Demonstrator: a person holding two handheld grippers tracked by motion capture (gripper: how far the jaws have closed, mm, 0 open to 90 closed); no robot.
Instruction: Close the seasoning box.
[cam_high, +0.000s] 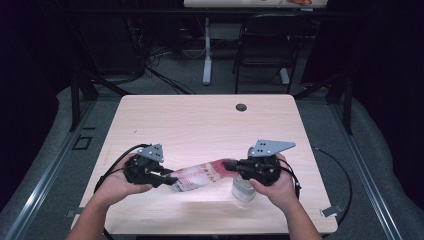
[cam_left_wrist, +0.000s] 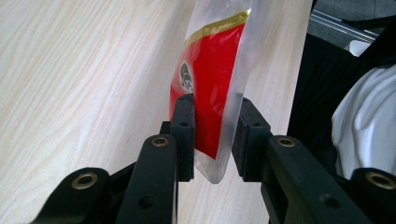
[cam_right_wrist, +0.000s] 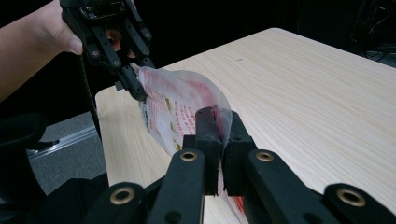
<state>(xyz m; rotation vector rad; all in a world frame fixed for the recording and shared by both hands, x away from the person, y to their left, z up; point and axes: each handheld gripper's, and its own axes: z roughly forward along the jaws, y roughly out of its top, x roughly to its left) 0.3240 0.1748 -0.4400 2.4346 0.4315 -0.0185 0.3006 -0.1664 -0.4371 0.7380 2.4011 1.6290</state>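
A red and white plastic pouch (cam_high: 200, 175) hangs stretched between my two grippers, just above the front of the wooden table (cam_high: 200, 120). My left gripper (cam_high: 167, 179) is shut on one end of it. The left gripper view has its jaws (cam_left_wrist: 215, 100) pinching the pouch's (cam_left_wrist: 210, 70) clear sealed edge. At the other end, my right gripper (cam_high: 231, 165) is also shut on the pouch. Its jaws (cam_right_wrist: 217, 112) clamp the film of the pouch (cam_right_wrist: 180, 107), with the left gripper (cam_right_wrist: 135, 88) beyond. A clear container (cam_high: 243, 190) stands under the right hand.
A small round cable hole (cam_high: 241, 107) sits near the table's far edge. Behind the table are a dark chair (cam_high: 265, 45), a white table leg (cam_high: 207, 50) and cables on the floor. Dark rails run along both sides.
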